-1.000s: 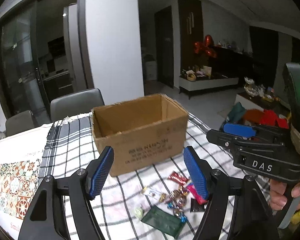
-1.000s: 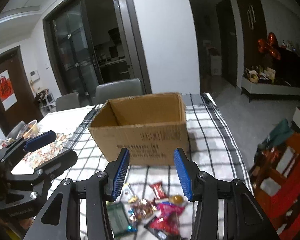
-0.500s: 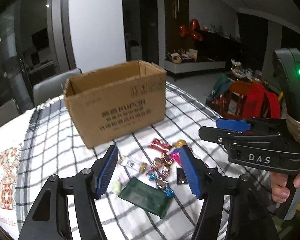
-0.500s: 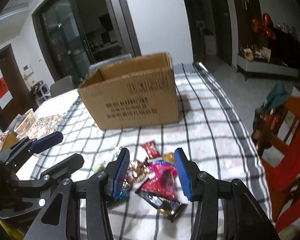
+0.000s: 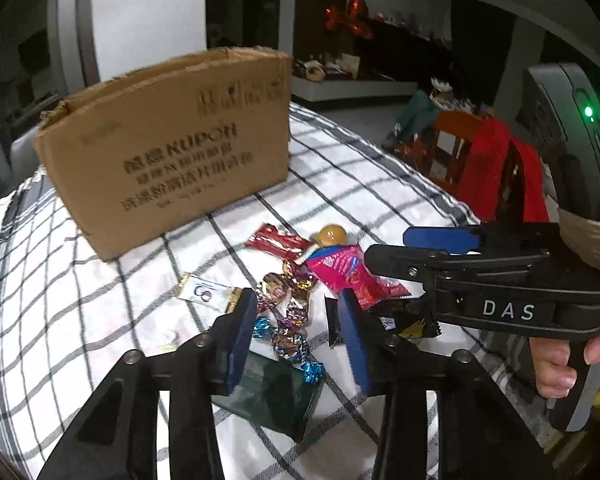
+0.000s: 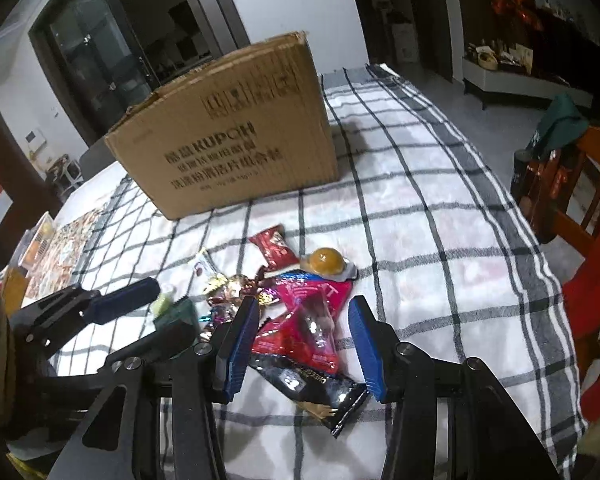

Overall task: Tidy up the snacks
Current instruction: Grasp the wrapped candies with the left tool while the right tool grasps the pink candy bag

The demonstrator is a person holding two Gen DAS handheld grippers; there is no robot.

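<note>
1. current step, judged: approach for a first pick. no snack is lifted yet; all of them lie loose on the checked cloth of the bench [image 6: 440, 216].
2. left hand-held gripper [image 5: 296, 340]: released, jaws spread, nothing between them. it hovers over the near part of the pile, above the dark green packet [image 5: 276, 396] and the foil-wrapped candies [image 5: 288, 340].
3. right hand-held gripper [image 6: 304, 344]: released, jaws spread, empty. the pink packet [image 6: 304, 320] and the black packet [image 6: 316, 392] lie below the gap; contact cannot be confirmed.
4. next move, judged: lower one hand-held gripper onto a single packet, close on a raised edge or crimped end, lift, and carry it to the box. flat wrappers lie tight to the cloth, so the jaws should meet an edge rather than the flat face.
5. overlap: the pink packet rests on the black packet, and the candies touch one another. a pull may drag a neighbour.
6. spacing: the two hand-held grippers work close together over the same pile; move them one at a time.
7. farther items: red packet [image 6: 274, 246], jelly cup [image 6: 328, 264] and white wrapper [image 5: 206, 290] lie between pile and box.
8. cardboard box [image 6: 236, 136]: stands upright beyond the pile with a strip of bare cloth before it. its interior is not visible.
9. bench edge: falls away on the right, near the red chair [image 6: 580, 208]; open cloth lies right of the pile.
</note>
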